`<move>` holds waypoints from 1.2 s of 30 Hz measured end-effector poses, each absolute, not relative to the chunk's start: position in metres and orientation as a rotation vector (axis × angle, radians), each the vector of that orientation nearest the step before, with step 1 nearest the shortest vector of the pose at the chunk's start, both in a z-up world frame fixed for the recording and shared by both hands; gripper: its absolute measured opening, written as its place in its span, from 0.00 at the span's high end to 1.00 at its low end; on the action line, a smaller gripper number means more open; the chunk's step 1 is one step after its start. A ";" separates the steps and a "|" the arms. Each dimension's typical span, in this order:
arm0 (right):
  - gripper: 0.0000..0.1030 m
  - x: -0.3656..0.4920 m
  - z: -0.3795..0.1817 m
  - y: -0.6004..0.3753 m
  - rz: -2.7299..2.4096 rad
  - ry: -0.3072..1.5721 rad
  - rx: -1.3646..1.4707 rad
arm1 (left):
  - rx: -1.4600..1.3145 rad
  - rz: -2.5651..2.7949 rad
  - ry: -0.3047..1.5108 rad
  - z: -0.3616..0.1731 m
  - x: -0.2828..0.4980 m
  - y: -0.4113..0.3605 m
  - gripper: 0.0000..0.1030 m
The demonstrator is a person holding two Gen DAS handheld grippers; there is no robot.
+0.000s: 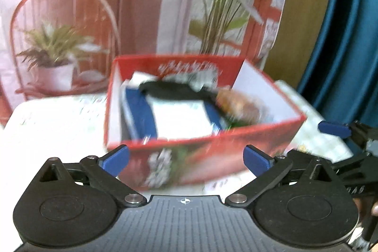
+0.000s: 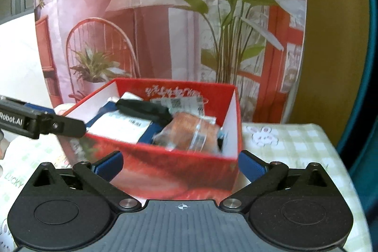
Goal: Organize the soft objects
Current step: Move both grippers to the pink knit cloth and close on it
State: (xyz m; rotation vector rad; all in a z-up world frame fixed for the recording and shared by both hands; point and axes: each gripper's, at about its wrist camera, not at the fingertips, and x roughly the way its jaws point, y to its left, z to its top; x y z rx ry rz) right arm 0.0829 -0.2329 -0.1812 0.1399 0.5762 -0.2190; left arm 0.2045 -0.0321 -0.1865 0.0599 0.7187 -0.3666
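Note:
A red open box (image 1: 205, 134) (image 2: 179, 171) stands on the table right in front of both grippers. Inside lie a white and blue packet (image 1: 179, 119) (image 2: 118, 126), a black soft item (image 1: 170, 89) (image 2: 141, 109) and an orange wrapped item (image 1: 238, 105) (image 2: 189, 131). My left gripper (image 1: 186, 157) is open and empty, close to the box's near wall. My right gripper (image 2: 180, 163) is open and empty, its fingers either side of the box's near corner. The left gripper shows from the side in the right wrist view (image 2: 42, 124), and a right fingertip (image 1: 334, 129) in the left wrist view.
The table has a green checked cloth with rabbit prints (image 2: 295, 145). A printed backdrop with plants and a chair (image 2: 165, 27) hangs right behind the box. A blue curtain (image 1: 349, 39) is at the right.

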 end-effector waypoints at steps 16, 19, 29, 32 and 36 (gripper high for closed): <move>0.00 0.049 -0.271 -0.216 -0.236 0.825 0.267 | 0.058 -0.270 0.935 -0.269 0.164 -0.007 0.00; 0.00 0.052 -0.279 -0.215 -0.247 0.842 0.266 | 0.065 -0.249 0.952 -0.276 0.165 -0.006 0.00; 0.00 0.055 -0.293 -0.215 -0.254 0.858 0.269 | 0.014 -0.207 0.990 -0.295 0.174 0.007 0.00; 0.00 0.056 -0.293 -0.214 -0.263 0.854 0.262 | 0.023 -0.198 0.977 -0.295 0.170 0.005 0.00; 0.00 0.058 -0.294 -0.214 -0.278 0.858 0.261 | 0.025 -0.188 0.971 -0.294 0.168 0.005 0.00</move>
